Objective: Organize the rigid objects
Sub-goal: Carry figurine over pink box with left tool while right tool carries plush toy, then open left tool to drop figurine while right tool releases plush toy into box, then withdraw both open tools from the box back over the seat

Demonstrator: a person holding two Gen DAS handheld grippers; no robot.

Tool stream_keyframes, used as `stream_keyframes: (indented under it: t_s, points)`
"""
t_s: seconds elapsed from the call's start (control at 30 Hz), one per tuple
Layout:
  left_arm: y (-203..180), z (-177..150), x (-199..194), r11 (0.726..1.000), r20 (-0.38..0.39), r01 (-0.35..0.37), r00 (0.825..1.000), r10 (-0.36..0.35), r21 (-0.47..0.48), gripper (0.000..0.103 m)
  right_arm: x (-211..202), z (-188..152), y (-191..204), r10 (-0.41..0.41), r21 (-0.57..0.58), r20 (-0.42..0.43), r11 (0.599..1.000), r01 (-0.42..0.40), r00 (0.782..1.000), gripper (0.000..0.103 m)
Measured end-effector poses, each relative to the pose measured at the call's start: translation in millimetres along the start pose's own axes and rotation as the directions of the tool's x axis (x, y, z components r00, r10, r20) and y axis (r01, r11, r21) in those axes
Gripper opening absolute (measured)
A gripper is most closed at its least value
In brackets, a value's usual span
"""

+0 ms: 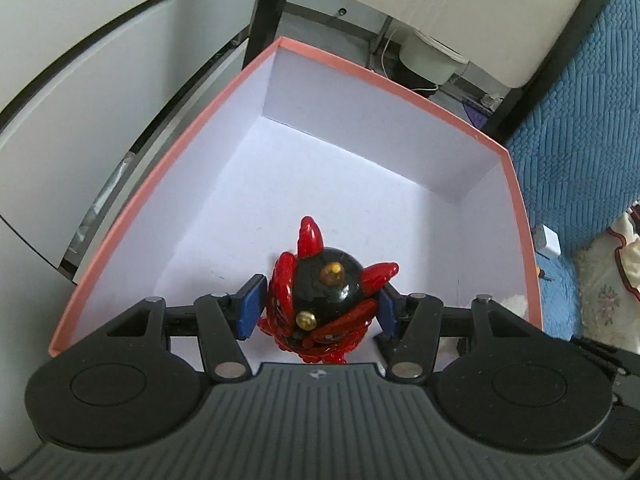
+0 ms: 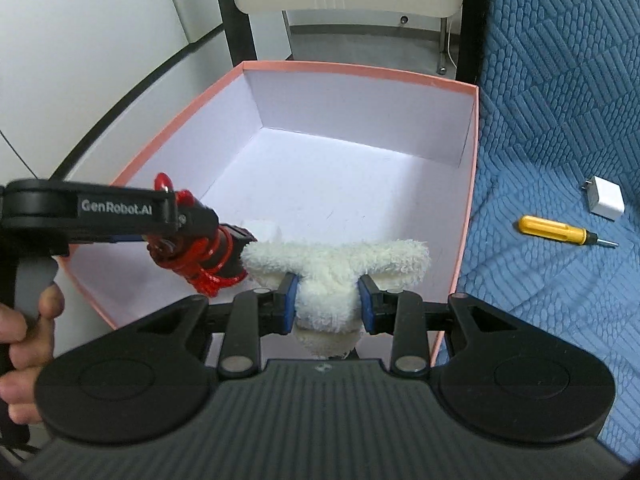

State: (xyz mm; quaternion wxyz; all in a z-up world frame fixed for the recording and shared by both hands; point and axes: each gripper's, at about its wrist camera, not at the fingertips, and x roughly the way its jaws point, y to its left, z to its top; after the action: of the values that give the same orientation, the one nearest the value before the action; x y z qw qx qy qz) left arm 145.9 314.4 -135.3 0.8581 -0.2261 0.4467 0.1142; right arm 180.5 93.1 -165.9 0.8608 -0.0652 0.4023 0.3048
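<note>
Blue quilted bedding (image 2: 560,128) is lying under a pink cardboard box with white insides (image 2: 400,76), which is empty so far. Both toys are hanging over it, not dropped yet. A yellow-handled screwdriver (image 2: 556,231) and white plug charger (image 2: 606,199) are waiting outside. The left claw (image 1: 318,308) is pinching a shiny red-and-black round toy (image 1: 326,288). The right claw (image 2: 327,303) is squeezing a fluffy white plush toy (image 2: 332,268).
</note>
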Motion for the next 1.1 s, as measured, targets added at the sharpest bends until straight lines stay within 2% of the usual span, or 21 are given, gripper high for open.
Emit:
stream_keyframes:
  t_s: [0.1,0.13,0.27,0.33,0.43,0.67,1.1]
  points:
    - [-4.7,-1.7,-5.2,1.000,0.028,-0.004,1.000,0.004,0.003,0.070,-3.3,1.6,-1.9,0.004,-0.001,0.012,1.000,-0.004,1.000,0.038]
    - [-5.9,-0.9,-9.3,1.000,0.043,-0.002,0.999,0.002,-0.002,0.073,-5.7,1.6,-2.3,0.012,-0.004,0.021,1.000,-0.012,1.000,0.043]
    - [-12.0,3.3,-29.5,1.000,0.091,-0.005,0.996,0.004,0.003,0.073,-21.2,4.7,-2.9,0.033,-0.025,0.075,0.999,-0.031,0.997,0.065]
    - [-16.6,3.2,-39.7,1.000,0.115,0.000,0.993,0.000,0.000,0.073,-30.4,6.8,-4.2,0.044,-0.025,0.100,0.999,-0.041,0.994,0.071]
    - [-26.1,2.6,-57.3,1.000,0.153,0.013,0.988,-0.013,0.006,0.073,-45.3,8.6,-9.7,0.054,-0.009,0.132,0.999,-0.054,0.990,0.071]
    - [-57.9,-3.8,-88.8,0.998,0.225,0.026,0.974,-0.036,0.049,0.073,-79.6,5.2,-28.9,0.020,0.015,0.204,1.000,-0.023,0.979,0.072]
    - [-125.8,-36.2,-95.5,0.987,0.247,0.099,0.961,-0.128,0.127,0.073,-130.0,-21.2,-86.3,-0.085,0.085,0.293,0.994,0.063,0.952,0.072]
